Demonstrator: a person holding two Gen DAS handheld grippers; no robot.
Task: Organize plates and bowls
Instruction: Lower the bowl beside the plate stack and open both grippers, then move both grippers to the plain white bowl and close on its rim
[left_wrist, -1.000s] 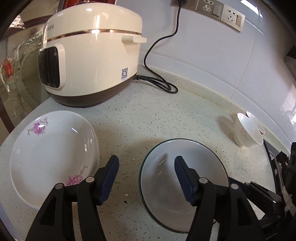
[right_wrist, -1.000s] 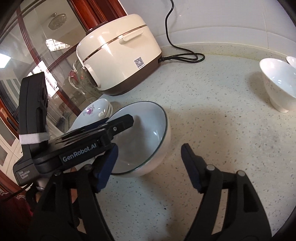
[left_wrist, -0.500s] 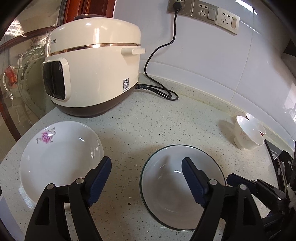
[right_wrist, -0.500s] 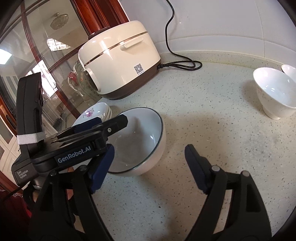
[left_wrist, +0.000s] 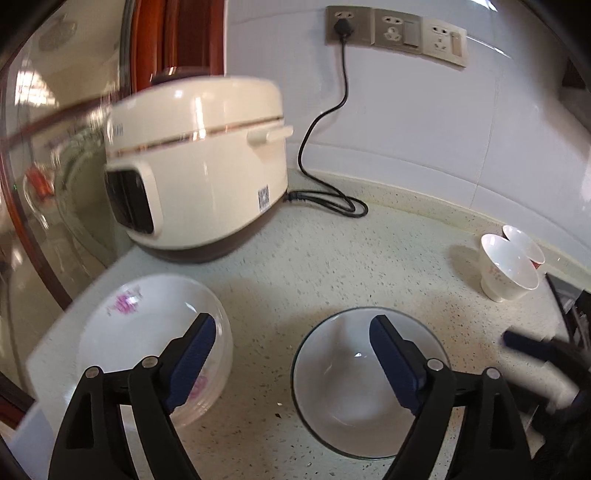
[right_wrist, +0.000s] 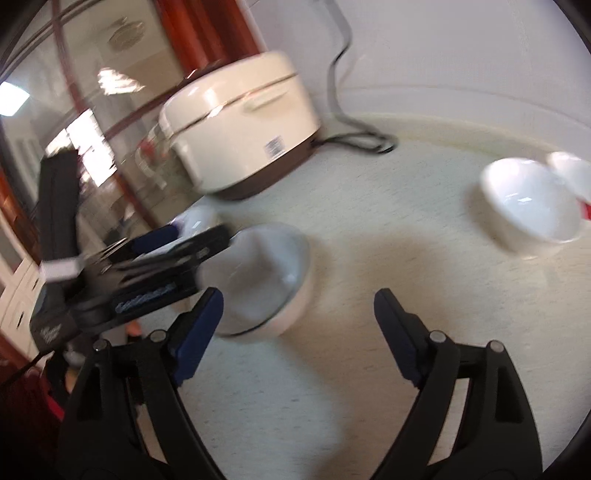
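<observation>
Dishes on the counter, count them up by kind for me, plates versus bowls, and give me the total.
Plates: 1, the floral plate.
Bowls: 3, the green-rimmed bowl, the footed white bowl and the small bowl behind it.
Total: 4.

1. The right wrist view is smeared throughout; the rice cooker (right_wrist: 240, 122) label is unreadable there.
2. The left gripper's body (right_wrist: 122, 273) hides most of the flowered plate (right_wrist: 197, 221).
3. The far small bowl (left_wrist: 524, 245) sits partly behind the near white bowl (left_wrist: 508, 267).
4. The dark object (left_wrist: 554, 354) at right is blurred and cut off by the left wrist view's edge.

Speckled countertop (left_wrist: 332, 266), white wall (left_wrist: 424, 122), sockets (left_wrist: 395, 33)
</observation>
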